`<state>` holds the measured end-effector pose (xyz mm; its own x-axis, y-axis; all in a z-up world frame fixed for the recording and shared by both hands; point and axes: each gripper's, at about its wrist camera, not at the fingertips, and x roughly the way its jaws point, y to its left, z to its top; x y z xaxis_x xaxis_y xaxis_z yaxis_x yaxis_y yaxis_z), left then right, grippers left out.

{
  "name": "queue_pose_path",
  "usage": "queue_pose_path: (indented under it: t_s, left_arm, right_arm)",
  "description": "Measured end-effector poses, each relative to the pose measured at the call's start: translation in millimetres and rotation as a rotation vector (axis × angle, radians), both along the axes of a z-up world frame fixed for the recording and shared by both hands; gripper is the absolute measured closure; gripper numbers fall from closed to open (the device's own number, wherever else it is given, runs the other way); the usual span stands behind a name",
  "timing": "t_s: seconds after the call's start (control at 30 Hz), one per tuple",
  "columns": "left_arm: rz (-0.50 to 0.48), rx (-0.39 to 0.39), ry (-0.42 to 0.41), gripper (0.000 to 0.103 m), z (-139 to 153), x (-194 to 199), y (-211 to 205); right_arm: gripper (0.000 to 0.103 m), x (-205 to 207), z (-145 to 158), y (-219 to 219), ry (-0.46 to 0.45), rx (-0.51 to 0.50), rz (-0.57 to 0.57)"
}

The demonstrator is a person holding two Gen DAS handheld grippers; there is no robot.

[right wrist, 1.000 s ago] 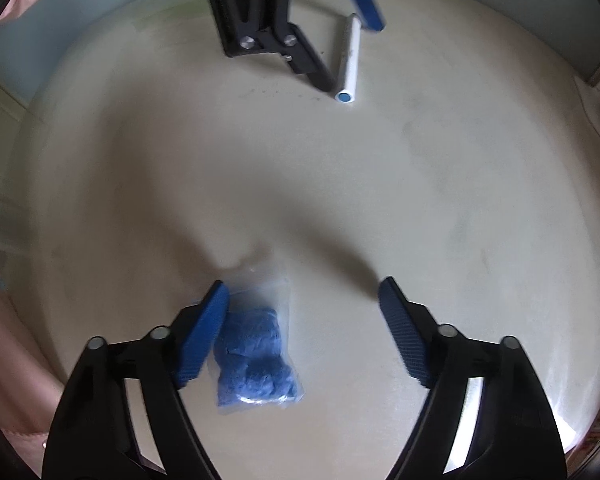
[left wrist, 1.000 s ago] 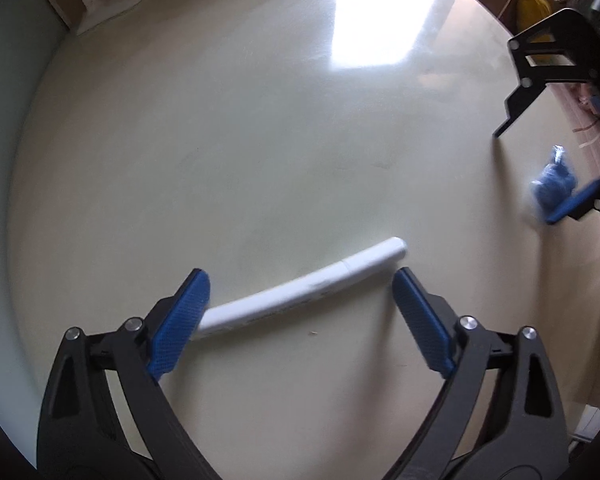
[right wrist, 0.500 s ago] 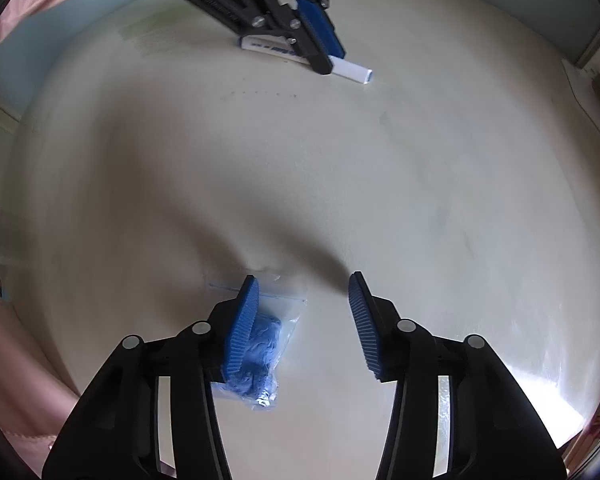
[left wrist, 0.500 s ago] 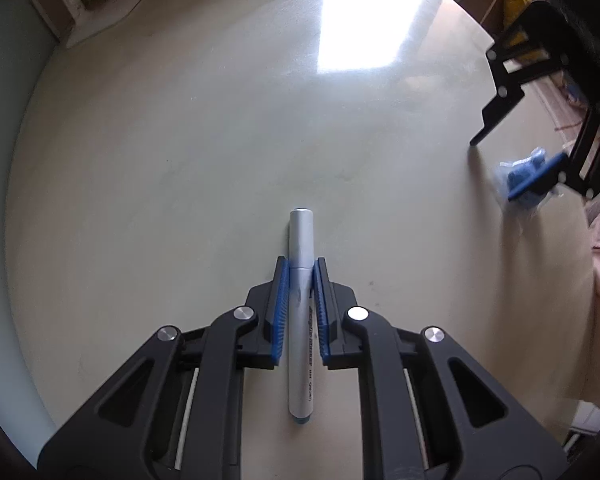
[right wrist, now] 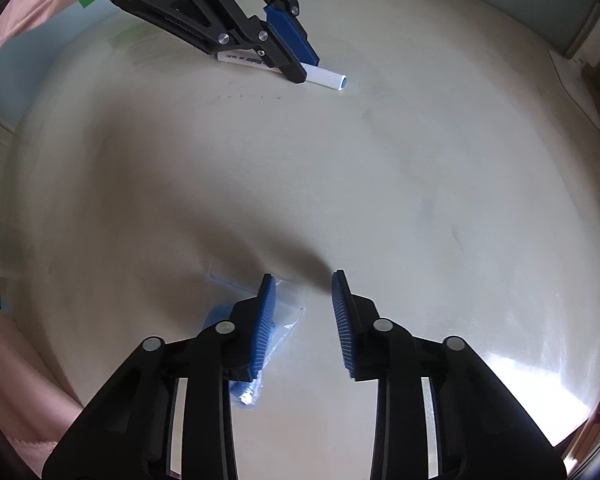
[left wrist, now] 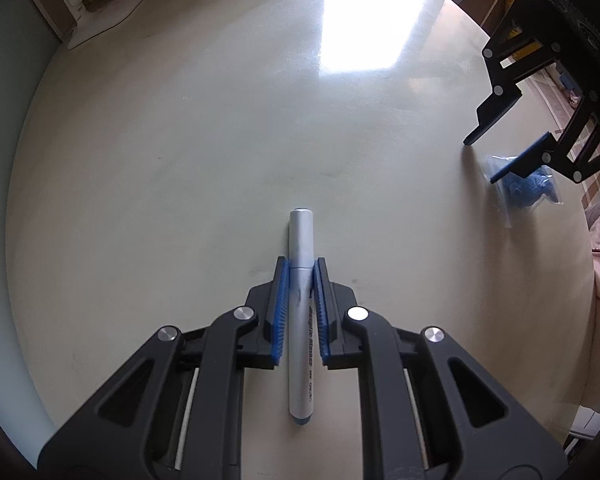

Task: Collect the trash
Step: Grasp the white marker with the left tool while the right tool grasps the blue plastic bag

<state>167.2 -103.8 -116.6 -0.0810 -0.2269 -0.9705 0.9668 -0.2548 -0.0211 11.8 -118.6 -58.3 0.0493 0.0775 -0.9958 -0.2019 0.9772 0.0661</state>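
Silver marker (left wrist: 300, 312) clenched in left gripper (left wrist: 300, 308) jaws at six o'clock; right gripper (right wrist: 303, 320) jaws just narrowing, clear bag (right wrist: 260, 332) of blue bits pinched nowhere yet; next, likely shifting left.

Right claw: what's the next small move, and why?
Probably shift the right claw toward the plastic bag, then close. Its jaws have just been closing, yet the bag lies mostly outside the left finger, with only bare table between them.

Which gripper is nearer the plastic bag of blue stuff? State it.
Right. The right gripper stands over the plastic bag, one pad on it, jaws just closing but not yet pinching it. The left gripper is across the floor, shut on the marker.
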Motion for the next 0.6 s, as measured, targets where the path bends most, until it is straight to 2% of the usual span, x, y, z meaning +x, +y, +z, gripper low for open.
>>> queue_pose_path:
  t_s: [0.13,0.2,0.37,0.47,0.5,0.53,0.57,0.6]
  left_arm:
    - [0.011,0.002,0.002,0.092,9.6,-3.0,-1.4]
    - [0.015,0.003,-0.001,0.092,9.8,-3.4,-2.1]
    - [0.038,0.008,-0.005,0.092,9.4,-2.1,-2.9]
    - [0.052,0.014,-0.009,0.092,9.4,-0.9,-3.9]
    - [0.057,0.015,-0.011,0.092,9.4,-0.8,-4.1]
    - [0.06,0.018,-0.014,0.092,9.4,-0.8,-4.4]
    - [0.065,0.024,-0.02,0.092,9.8,-1.2,-5.0]
    - [0.069,0.025,-0.033,0.088,10.0,-2.0,-5.3]
  right_arm:
    - [0.089,-0.6,4.6,-0.3,-0.008,-0.002,-0.012]
    - [0.098,-1.1,5.2,-2.2,-0.008,0.011,-0.025]
    - [0.102,-1.2,7.1,-5.2,-0.01,0.021,-0.056]
    - [0.092,-2.4,7.4,-12.4,0.012,0.036,-0.098]
    - [0.073,-4.2,9.3,-18.4,0.018,0.042,-0.12]
    - [0.061,-4.6,12.6,-21.4,0.01,0.034,-0.139]
    - [0.039,-5.2,16.6,-24.1,-0.003,0.029,-0.151]
    - [0.03,-6.7,22.8,-27.4,-0.028,0.037,-0.169]
